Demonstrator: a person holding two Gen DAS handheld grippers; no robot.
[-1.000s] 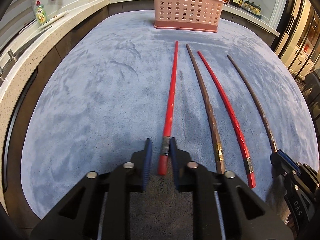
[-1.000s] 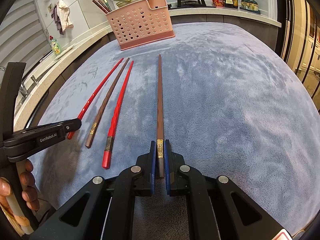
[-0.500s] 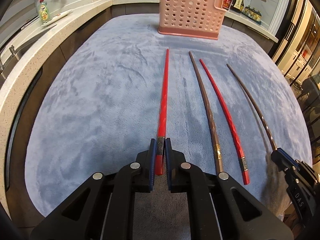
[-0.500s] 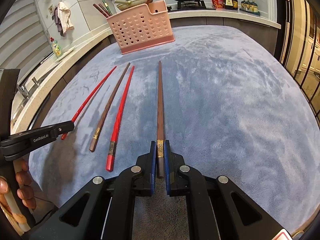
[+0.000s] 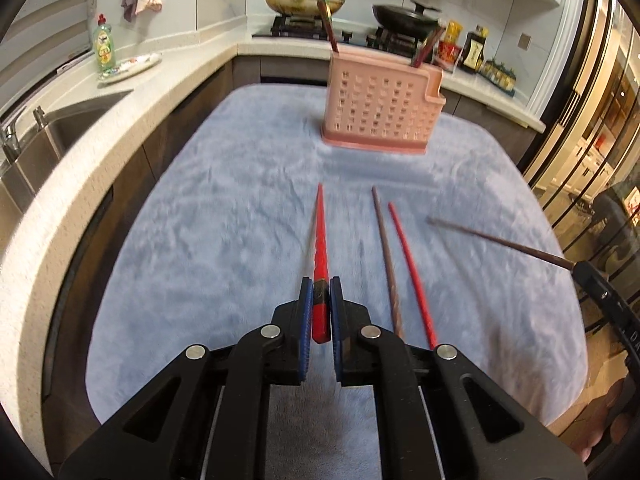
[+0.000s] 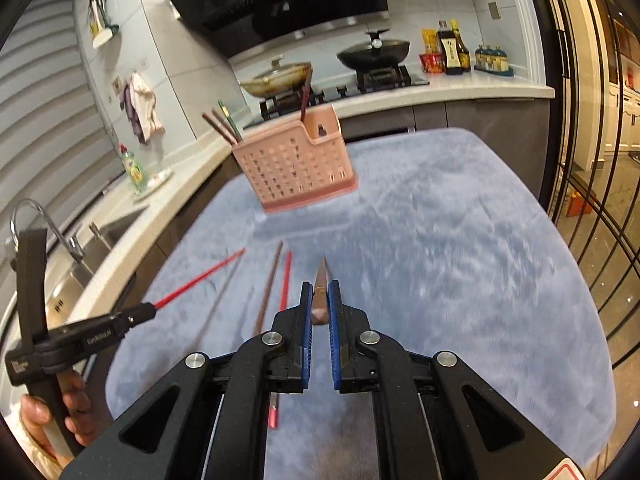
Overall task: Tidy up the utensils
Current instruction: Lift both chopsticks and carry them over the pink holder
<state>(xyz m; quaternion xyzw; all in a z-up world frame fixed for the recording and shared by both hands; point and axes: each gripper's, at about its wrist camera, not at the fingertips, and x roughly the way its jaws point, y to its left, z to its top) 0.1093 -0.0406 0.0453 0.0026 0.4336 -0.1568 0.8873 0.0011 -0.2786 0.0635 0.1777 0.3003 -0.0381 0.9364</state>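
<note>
— So, what do we hold in our left gripper [image 5: 321, 305]?

— We hold a long red chopstick [image 5: 319, 240]. The blue pads pinch its thick end tight, and its thin tip points ahead, up off the fuzzy blue cloth [image 5: 224, 216] on the table.

— And our right gripper [image 6: 320, 307]?

— Its fingers are squeezed on a long dark brown wooden chopstick [image 6: 321, 280]. That one is up in the air too. From the left camera we see it poke out over the cloth on the right side.

— What lies on the cloth?

— One more brown chopstick [image 5: 386, 248] and one more red chopstick [image 5: 408, 256] lie side by side between our two grippers. They are close together, but we cannot tell if they touch.

— Where is the holder?

— The pink plastic basket with little holes [image 5: 380, 114] stands at the far end of the cloth. Some chopsticks [image 6: 220, 126] already stick up out of it.

— Do we see a hand?

— Yes, a person's hand [image 6: 60, 416] grips the left gripper's handle, low in the right camera's view.
</note>
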